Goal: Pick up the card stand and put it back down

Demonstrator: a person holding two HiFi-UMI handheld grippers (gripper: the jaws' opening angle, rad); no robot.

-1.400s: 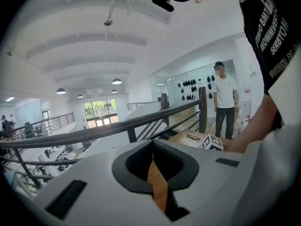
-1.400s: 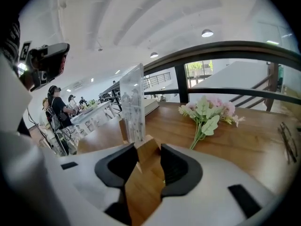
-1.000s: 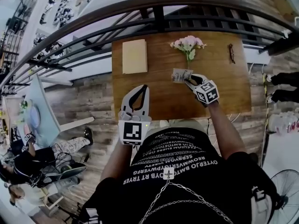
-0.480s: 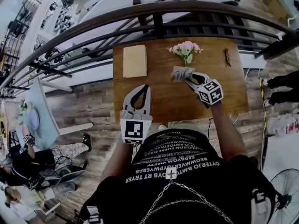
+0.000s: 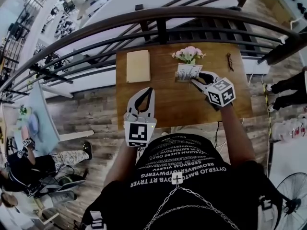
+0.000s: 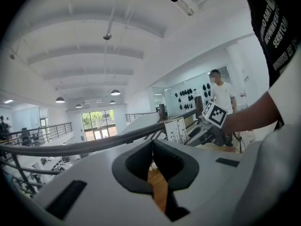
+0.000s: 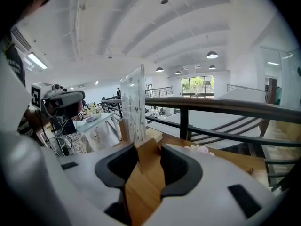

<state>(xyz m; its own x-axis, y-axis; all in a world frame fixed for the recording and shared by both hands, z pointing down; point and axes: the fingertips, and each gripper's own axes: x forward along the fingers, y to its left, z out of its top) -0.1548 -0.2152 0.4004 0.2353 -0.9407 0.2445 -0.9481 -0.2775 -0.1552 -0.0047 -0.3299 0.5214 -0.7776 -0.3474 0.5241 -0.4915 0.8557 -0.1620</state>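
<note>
Right gripper (image 5: 194,80) clamped on the wooden base of the card stand (image 5: 186,72), holding it upright above the table (image 5: 168,107) near the flowers (image 5: 187,54); left gripper (image 5: 147,90) over the near edge, jaws together, empty.

The right gripper (image 5: 197,79), clamped on the card stand (image 5: 187,72), is higher than before, shifted toward the frame's upper right. The stand now sits closer under the flowers (image 5: 187,54).
</note>
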